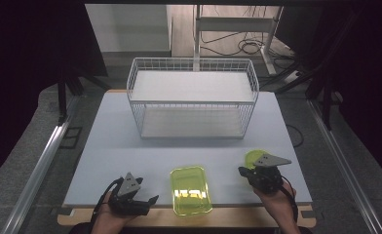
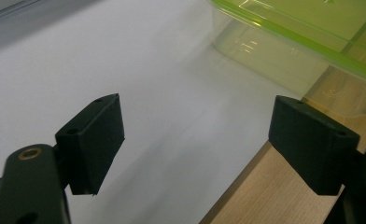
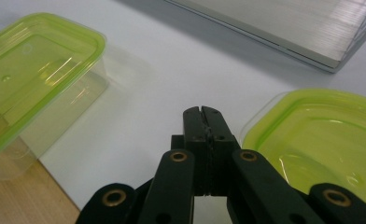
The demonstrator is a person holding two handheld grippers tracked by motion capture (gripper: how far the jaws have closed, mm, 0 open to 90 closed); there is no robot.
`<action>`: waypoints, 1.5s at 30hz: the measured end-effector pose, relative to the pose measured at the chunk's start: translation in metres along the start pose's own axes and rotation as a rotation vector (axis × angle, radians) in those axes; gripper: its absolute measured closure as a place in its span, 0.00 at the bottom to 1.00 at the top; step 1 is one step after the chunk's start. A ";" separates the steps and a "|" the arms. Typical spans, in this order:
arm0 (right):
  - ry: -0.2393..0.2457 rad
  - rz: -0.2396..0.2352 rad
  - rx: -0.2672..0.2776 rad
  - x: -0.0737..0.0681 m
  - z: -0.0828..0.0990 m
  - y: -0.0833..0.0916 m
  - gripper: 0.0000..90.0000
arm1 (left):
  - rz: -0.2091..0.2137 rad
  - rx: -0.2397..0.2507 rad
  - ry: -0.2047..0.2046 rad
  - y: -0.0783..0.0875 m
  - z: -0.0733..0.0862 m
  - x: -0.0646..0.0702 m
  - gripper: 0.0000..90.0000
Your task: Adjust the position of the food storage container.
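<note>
High view: the left gripper [image 1: 147, 201] sits at the table's near edge, its jaws spread wide with nothing between them; the rectangular green container [image 1: 191, 190] lies just to its right, overhanging the wooden lip [image 1: 228, 216]. The right gripper [image 1: 243, 171] has its jaws pressed together, empty, right beside the round green lid [image 1: 254, 157] near the table's right edge. Bare white tabletop [image 1: 111, 146] lies open between both grippers and the wire basket [image 1: 193, 100] at the far side. Beyond are grey floor, cables and a desk frame.
</note>
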State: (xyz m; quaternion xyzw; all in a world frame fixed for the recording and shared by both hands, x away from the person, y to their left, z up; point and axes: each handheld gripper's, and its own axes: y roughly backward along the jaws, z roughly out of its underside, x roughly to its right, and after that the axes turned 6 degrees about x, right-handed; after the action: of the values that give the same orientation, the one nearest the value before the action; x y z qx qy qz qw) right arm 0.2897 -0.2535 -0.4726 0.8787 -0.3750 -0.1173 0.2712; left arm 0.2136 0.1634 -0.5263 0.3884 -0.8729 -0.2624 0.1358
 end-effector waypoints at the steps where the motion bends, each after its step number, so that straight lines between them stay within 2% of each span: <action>1: 0.000 -0.001 -0.002 0.001 -0.001 -0.002 0.99 | -0.002 -0.002 -0.001 0.000 0.000 0.000 0.19; 7: -0.018 0.015 -0.011 0.007 -0.001 -0.010 0.99 | 0.002 -0.007 -0.009 -0.002 0.000 0.002 0.19; 15: -0.061 0.020 -0.011 0.019 0.003 -0.005 0.99 | 0.014 -0.014 -0.014 -0.003 0.000 0.003 0.19; 30: -0.095 0.062 -0.020 0.036 0.010 0.004 0.99 | 0.044 -0.037 -0.045 -0.006 -0.001 0.008 0.23; 35: -0.107 0.068 -0.023 0.041 0.012 0.005 0.99 | 0.068 -0.047 -0.051 -0.009 -0.001 0.011 0.25; 36: -0.106 0.068 -0.024 0.040 0.012 0.006 0.99 | 0.080 -0.051 -0.048 -0.009 -0.002 0.012 0.27; 38: -0.107 0.061 -0.019 0.038 0.012 0.007 0.99 | 0.093 -0.053 -0.049 -0.009 -0.002 0.013 0.39; 40: -0.099 0.054 -0.014 0.035 0.012 0.008 0.99 | 0.188 -0.068 -0.029 -0.008 -0.002 0.016 0.63; 41: -0.099 0.047 -0.012 0.033 0.012 0.009 0.99 | 0.227 -0.072 -0.024 -0.008 -0.002 0.018 0.72; 42: -0.099 0.047 -0.012 0.033 0.012 0.009 0.99 | 0.227 -0.072 -0.024 -0.008 -0.002 0.018 0.80; 43: -0.095 0.034 -0.010 0.030 0.013 0.010 0.99 | 0.277 -0.089 -0.023 -0.011 -0.003 0.023 0.86; 44: -0.090 0.028 -0.009 0.028 0.013 0.011 0.99 | 0.277 -0.089 -0.023 -0.011 -0.003 0.023 0.92; 45: -0.088 0.022 -0.009 0.026 0.014 0.012 0.99 | 0.314 -0.101 -0.028 -0.015 -0.004 0.029 0.95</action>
State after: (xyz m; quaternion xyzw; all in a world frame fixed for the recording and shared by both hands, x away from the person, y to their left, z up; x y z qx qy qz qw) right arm 0.2953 -0.2845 -0.4775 0.8672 -0.3957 -0.1546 0.2598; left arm 0.2051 0.1326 -0.5306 0.2363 -0.9103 -0.2869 0.1822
